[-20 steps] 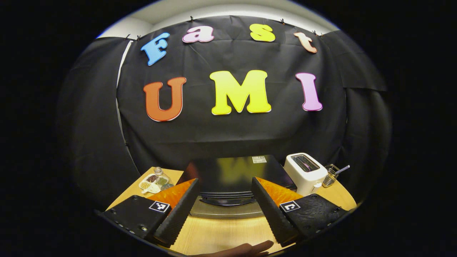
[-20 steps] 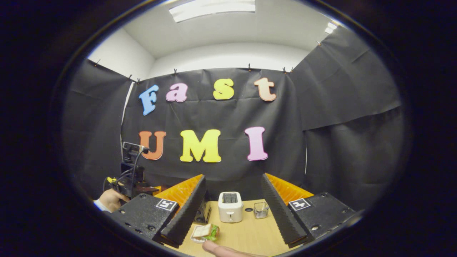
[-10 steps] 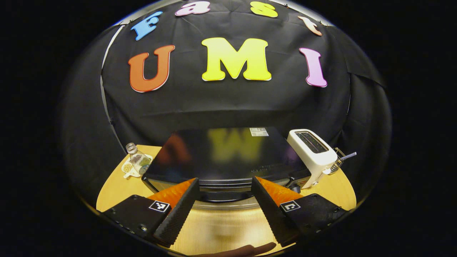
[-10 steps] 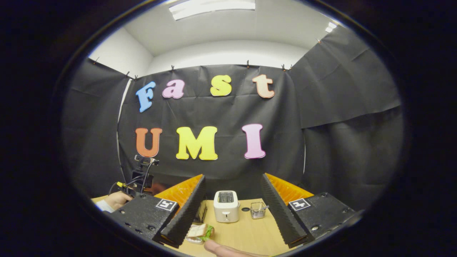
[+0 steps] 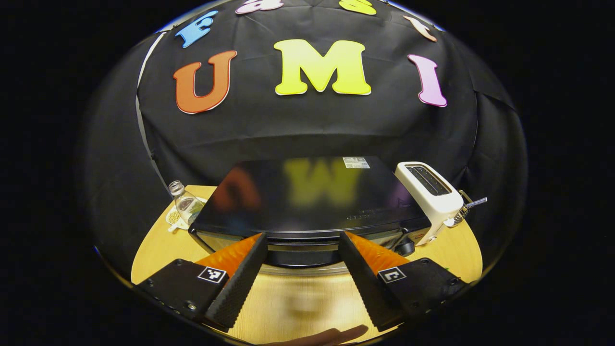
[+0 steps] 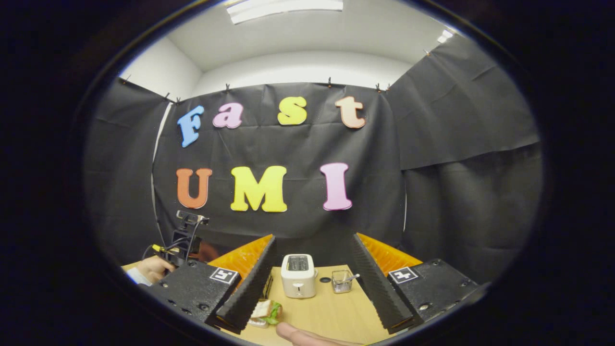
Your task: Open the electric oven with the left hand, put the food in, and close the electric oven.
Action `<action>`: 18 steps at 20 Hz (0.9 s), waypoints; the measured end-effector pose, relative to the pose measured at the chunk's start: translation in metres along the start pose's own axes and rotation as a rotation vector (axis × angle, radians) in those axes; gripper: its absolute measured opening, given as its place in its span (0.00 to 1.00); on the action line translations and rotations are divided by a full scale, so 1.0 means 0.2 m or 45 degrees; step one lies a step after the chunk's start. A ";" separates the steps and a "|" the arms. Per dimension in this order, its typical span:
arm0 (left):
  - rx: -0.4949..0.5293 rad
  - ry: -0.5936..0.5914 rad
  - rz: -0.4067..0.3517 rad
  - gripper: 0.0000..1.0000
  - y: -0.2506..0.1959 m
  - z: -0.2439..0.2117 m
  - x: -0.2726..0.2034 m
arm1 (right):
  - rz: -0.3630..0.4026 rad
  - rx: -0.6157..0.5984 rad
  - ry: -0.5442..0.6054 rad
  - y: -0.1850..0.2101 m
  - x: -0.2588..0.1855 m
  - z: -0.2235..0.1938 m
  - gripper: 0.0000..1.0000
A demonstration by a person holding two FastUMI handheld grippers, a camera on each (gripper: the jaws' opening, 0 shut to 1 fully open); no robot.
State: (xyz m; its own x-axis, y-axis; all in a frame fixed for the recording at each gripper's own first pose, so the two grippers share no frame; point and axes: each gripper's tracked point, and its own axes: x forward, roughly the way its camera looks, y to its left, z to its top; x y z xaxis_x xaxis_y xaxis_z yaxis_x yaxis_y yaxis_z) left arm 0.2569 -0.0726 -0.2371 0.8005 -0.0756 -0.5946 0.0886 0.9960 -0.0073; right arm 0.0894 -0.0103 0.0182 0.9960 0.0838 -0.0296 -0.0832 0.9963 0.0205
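Note:
A black electric oven with a glossy top sits on the wooden table, its front edge and handle just beyond my left gripper. That gripper is open, its fingers spread either side of the oven's front, touching nothing. My right gripper is open too, held above the table. A sandwich with green lettuce on a small plate lies by the right gripper's left finger. The left gripper, held by a hand, appears far left in the right gripper view.
A white toaster stands right of the oven, with a small wire basket beside it. A glass bottle and a dish of seeds sit left of the oven. Black cloth walls close the back and sides.
The left gripper has moved down and closer to the oven, which now looms larger. The right gripper has shifted slightly right; the sandwich sits lower left in its view.

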 end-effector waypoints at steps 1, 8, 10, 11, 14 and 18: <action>0.003 -0.010 0.000 0.99 0.00 -0.01 -0.02 | -0.003 0.002 0.007 0.00 0.00 -0.01 0.99; 0.001 -0.086 -0.001 0.99 -0.01 -0.17 -0.19 | 0.007 -0.001 -0.003 0.00 0.02 -0.03 0.99; -0.006 -0.094 -0.007 0.99 0.00 -0.25 -0.24 | 0.011 0.003 0.002 0.00 0.03 -0.06 0.99; -0.006 -0.089 -0.012 0.98 -0.01 -0.29 -0.26 | 0.016 0.006 0.011 0.01 0.04 -0.07 0.99; -0.016 -0.093 -0.026 0.98 -0.01 -0.43 -0.32 | 0.022 0.024 0.033 0.01 0.06 -0.11 0.99; -0.049 -0.091 -0.037 0.98 0.00 -0.58 -0.35 | -0.028 -0.022 0.020 -0.03 0.07 -0.13 0.99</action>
State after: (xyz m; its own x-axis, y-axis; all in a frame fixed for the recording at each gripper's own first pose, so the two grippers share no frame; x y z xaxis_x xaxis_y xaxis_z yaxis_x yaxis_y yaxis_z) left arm 0.1328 -0.0619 -0.2882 0.8382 -0.1066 -0.5349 0.0910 0.9943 -0.0556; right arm 0.1035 -0.0150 -0.0088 0.9970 0.0621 -0.0458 -0.0621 0.9981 0.0027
